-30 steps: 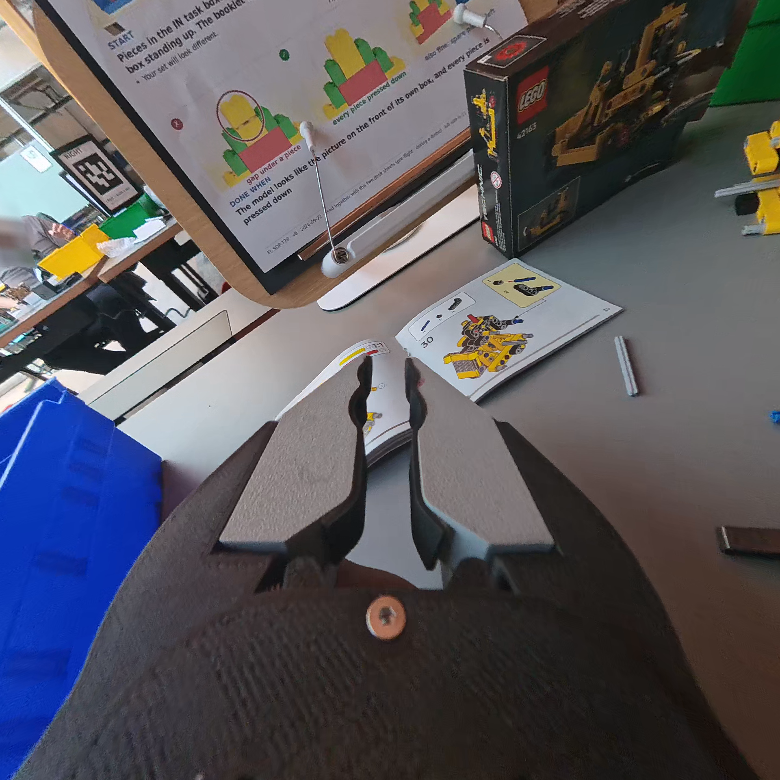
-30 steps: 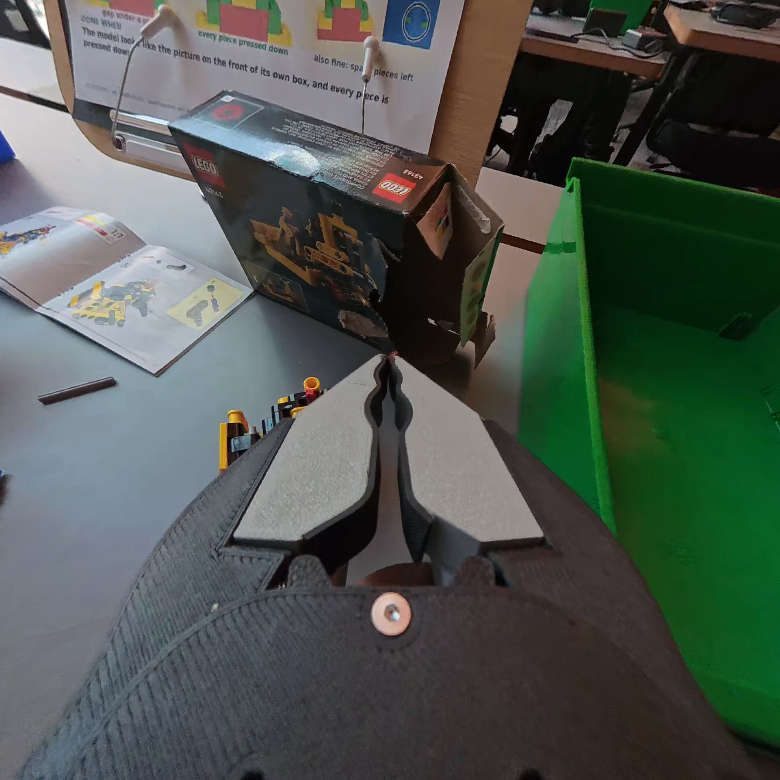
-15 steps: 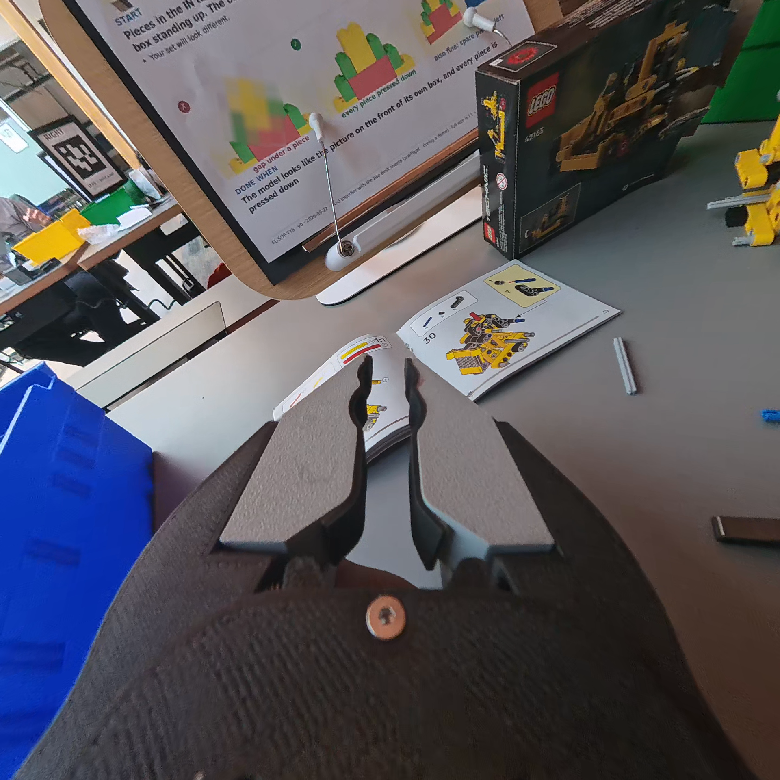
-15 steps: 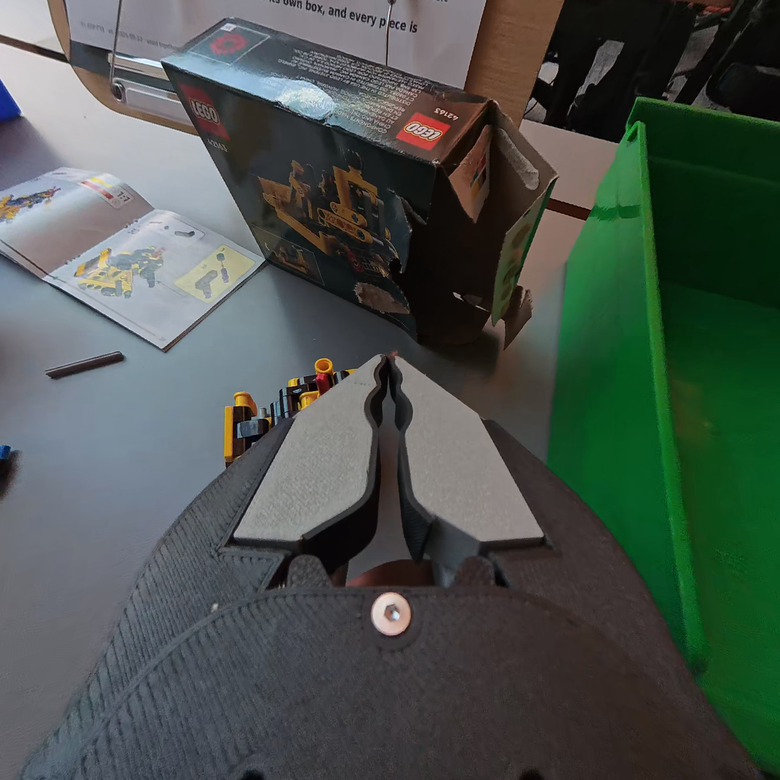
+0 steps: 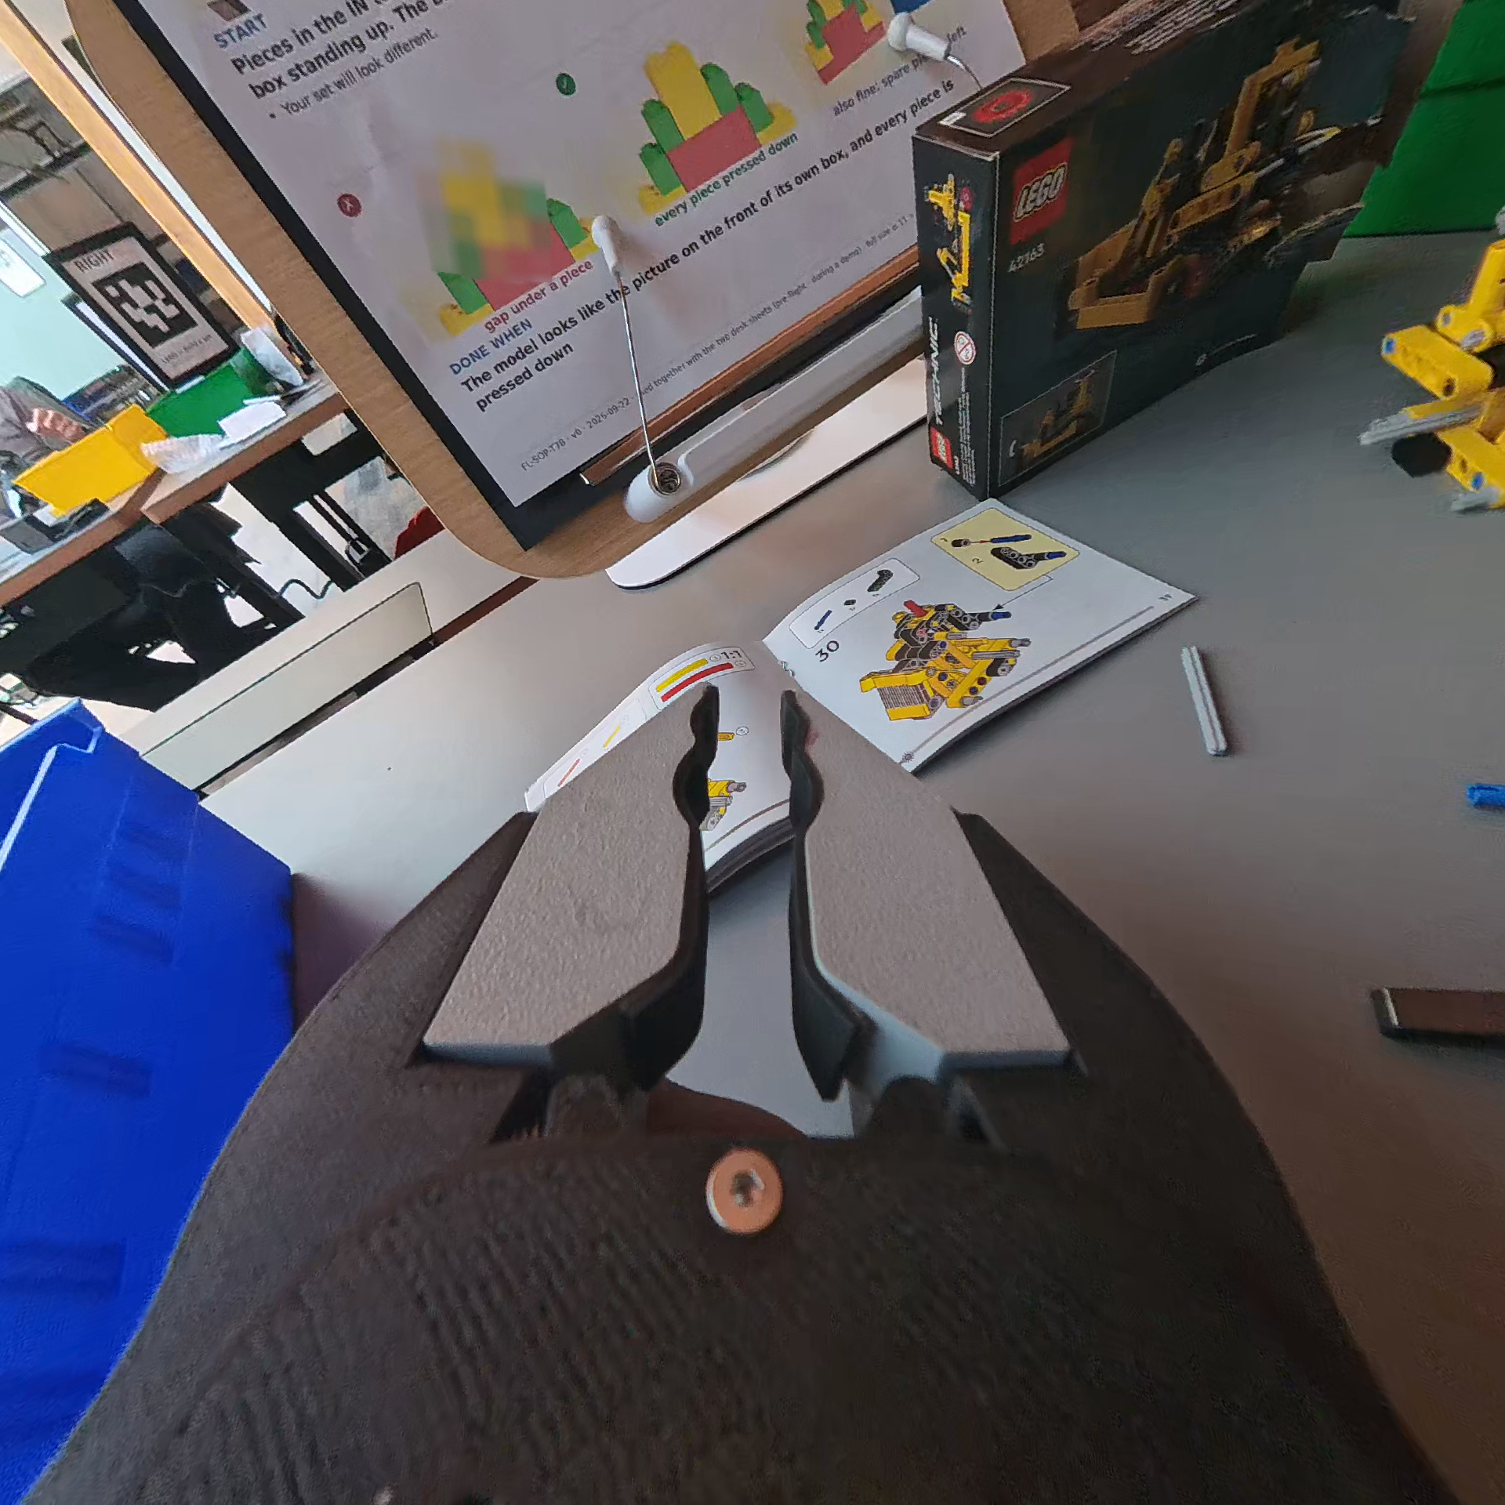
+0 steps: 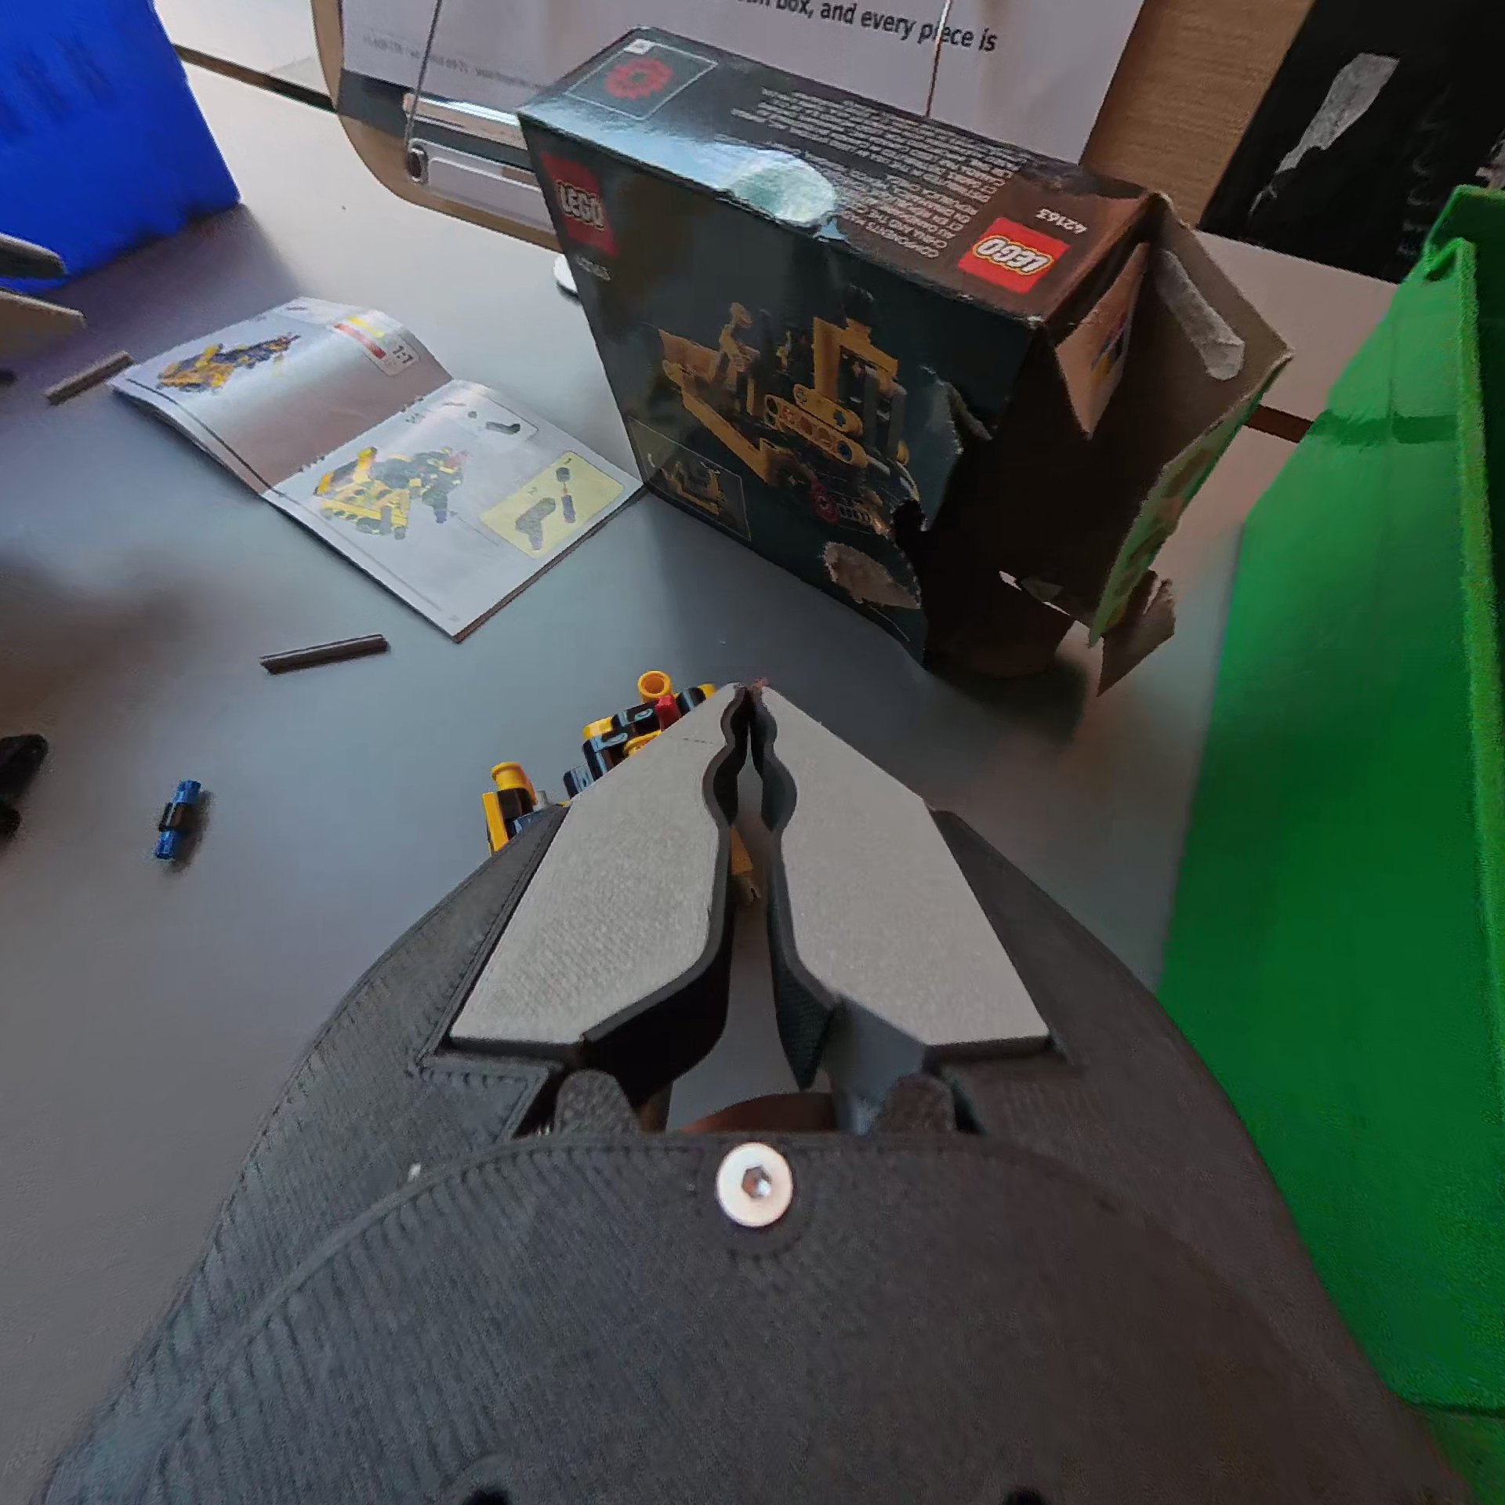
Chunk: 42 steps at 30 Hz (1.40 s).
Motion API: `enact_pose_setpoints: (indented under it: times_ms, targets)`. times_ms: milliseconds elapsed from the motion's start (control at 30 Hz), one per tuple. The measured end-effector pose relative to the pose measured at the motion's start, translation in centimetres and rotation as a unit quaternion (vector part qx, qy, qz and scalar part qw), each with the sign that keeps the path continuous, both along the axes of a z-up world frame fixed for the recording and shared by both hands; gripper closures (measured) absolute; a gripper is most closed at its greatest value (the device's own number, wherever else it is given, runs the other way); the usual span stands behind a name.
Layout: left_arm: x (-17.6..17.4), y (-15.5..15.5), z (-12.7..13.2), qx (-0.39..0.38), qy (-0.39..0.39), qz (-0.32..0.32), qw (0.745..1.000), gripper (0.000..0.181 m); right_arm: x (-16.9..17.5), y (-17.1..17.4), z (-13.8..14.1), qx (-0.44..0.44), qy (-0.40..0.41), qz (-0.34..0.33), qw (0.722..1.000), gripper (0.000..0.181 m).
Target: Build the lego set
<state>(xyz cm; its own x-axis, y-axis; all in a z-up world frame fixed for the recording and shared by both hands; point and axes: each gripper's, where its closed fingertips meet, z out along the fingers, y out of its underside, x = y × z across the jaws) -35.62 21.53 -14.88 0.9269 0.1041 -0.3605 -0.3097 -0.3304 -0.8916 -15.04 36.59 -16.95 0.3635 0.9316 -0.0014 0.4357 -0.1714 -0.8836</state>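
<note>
Right gripper (image 6: 751,692) has dropped closer over the model (image 6: 607,745) since 1 s ago; tips together, nothing visibly between them. Left gripper (image 5: 748,702) barely shifted, fingers slightly apart, empty, above the booklet (image 5: 969,631). Grey table (image 6: 269,936): blue pin (image 6: 177,818), dark axle (image 6: 324,653), then the box (image 6: 782,366). Green bin (image 6: 1376,733) at right; poster board (image 5: 651,204) behind.
</note>
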Motion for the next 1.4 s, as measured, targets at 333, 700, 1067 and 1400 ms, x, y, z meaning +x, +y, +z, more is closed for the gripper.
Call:
enact_pose_setpoints:
  times_ms: [333, 700, 1067, 1400]
  targets:
    - [0.1, 0.0, -0.1, -0.003, 0.007, -0.002, 1.000, 0.168, -1.4, -4.1, 0.2, -0.023, 0.009, 0.100, 0.995, 0.181]
    - [0.0, -0.1, -0.3, -0.010, 0.015, -0.006, 1.000, 0.168, -1.2, -2.7, 0.8, -0.006, 0.033, 0.081, 0.996, 0.180]
    - [0.4, -0.3, -0.6, -0.020, 0.049, -0.021, 0.998, 0.169, -0.8, -1.4, 1.7, 0.018, 0.053, 0.074, 0.996, 0.176]
    - [-1.6, -0.6, -0.6, -0.021, 0.057, 0.019, 0.998, 0.171, -0.8, -0.6, 1.4, 0.045, 0.050, 0.052, 0.996, 0.179]
